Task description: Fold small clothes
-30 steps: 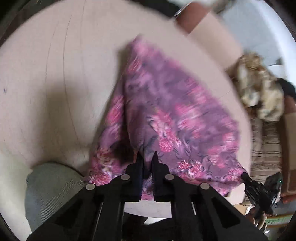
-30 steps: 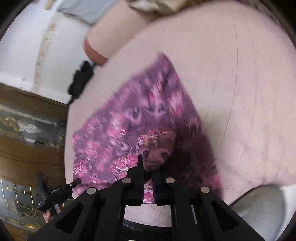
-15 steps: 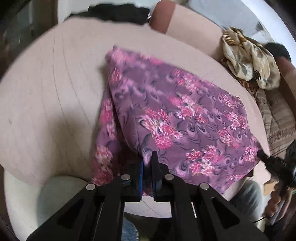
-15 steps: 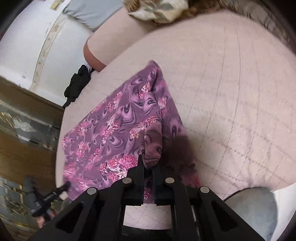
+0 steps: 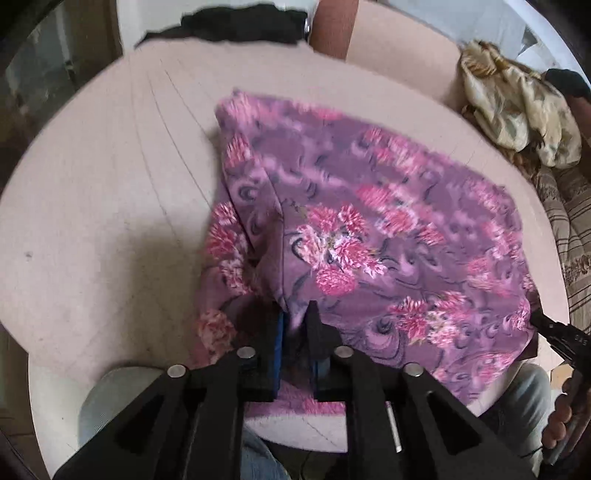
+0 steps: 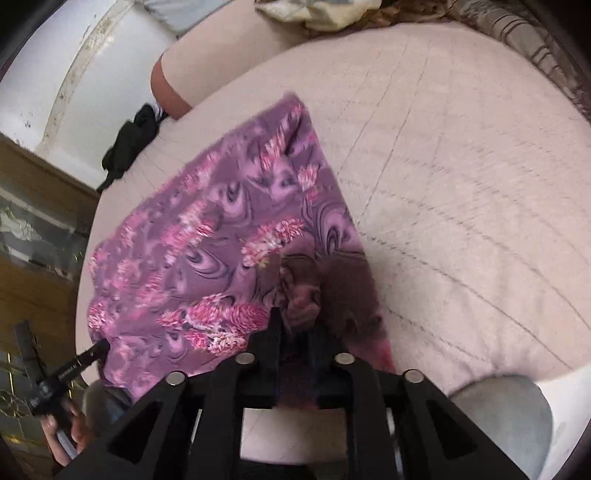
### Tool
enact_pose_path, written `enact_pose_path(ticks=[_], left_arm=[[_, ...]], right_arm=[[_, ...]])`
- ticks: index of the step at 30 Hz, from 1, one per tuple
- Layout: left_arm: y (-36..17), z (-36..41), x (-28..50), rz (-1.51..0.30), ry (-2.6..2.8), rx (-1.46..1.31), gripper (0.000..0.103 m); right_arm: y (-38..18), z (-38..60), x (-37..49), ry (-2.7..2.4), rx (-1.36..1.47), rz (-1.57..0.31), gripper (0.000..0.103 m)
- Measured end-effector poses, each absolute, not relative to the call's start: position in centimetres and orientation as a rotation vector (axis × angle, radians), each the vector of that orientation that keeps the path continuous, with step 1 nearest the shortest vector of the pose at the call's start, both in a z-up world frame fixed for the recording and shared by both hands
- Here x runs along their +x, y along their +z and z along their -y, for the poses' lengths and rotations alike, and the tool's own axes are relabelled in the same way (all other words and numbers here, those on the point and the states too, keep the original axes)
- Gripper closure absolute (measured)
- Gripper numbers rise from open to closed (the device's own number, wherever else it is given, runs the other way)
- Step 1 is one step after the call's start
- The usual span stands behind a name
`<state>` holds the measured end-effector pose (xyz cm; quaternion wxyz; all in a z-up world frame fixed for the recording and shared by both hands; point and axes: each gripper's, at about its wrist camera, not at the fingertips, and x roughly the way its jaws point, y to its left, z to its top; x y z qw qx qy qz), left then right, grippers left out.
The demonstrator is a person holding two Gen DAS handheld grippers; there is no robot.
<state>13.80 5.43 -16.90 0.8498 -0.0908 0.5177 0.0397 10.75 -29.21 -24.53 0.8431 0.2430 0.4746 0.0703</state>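
A purple garment with pink flowers (image 5: 362,236) lies spread over a round pink padded table (image 5: 92,206); it also shows in the right wrist view (image 6: 221,236). My left gripper (image 5: 295,314) is shut on the garment's near left corner, at the table's front edge. My right gripper (image 6: 295,317) is shut on the garment's near right corner, where the cloth bunches between the fingers. Each gripper shows in the other's view: the right one (image 5: 554,332) at the cloth's right corner, the left one (image 6: 85,358) at its left corner.
A black cloth (image 5: 229,26) lies at the table's far edge; it also shows in the right wrist view (image 6: 133,144). A cream patterned cloth (image 5: 517,114) sits on a striped sofa (image 5: 569,229) at the right. My grey-trousered knees (image 6: 506,417) are under the front edge.
Both grippers, still holding the corners, have drawn the garment flatter over the table and towards the near edge. The views now sit lower and closer to the table.
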Motion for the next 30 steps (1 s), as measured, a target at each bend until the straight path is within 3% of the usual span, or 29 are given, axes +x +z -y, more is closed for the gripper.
enact_pose_path(ticks=[2,4,6,9,13,16,21,30], left_arm=[[-15.6,-5.3,12.6,-1.055,0.110,-0.165,0.083],[-14.5,-5.2,11.1,-1.018,0.120,-0.169,0.061],[-13.3,-5.1,9.4,-0.975,0.135,-0.181,0.050],[-10.9,-4.1,6.7,-0.915,0.136,-0.164,0.045],[-7.9,-2.5,3.5,-0.831,0.120,-0.146,0.016],[-6.2,-1.9,1.0,-0.759,0.142,-0.118,0.011],[-5.6,-3.1,0.0,-0.776,0.146,-0.159,0.009],[-5.4,-6.3,1.6,-0.752,0.194,-0.214,0.009]], right_arm=[[-22.8,29.2,9.6,0.140,0.494,-0.970,0.066],[-20.6,29.0,8.1,0.132,0.474,-0.930,0.047],[-18.4,28.3,6.5,0.135,0.444,-0.889,0.040],[-15.4,26.3,4.0,0.106,0.379,-0.828,0.025],[-12.5,22.9,1.3,0.089,0.283,-0.739,0.012],[-11.2,20.7,-0.3,0.084,0.236,-0.676,0.006],[-11.2,18.9,-0.1,0.182,0.317,-0.727,0.006],[-10.0,14.6,1.4,0.251,0.185,-0.680,0.007]])
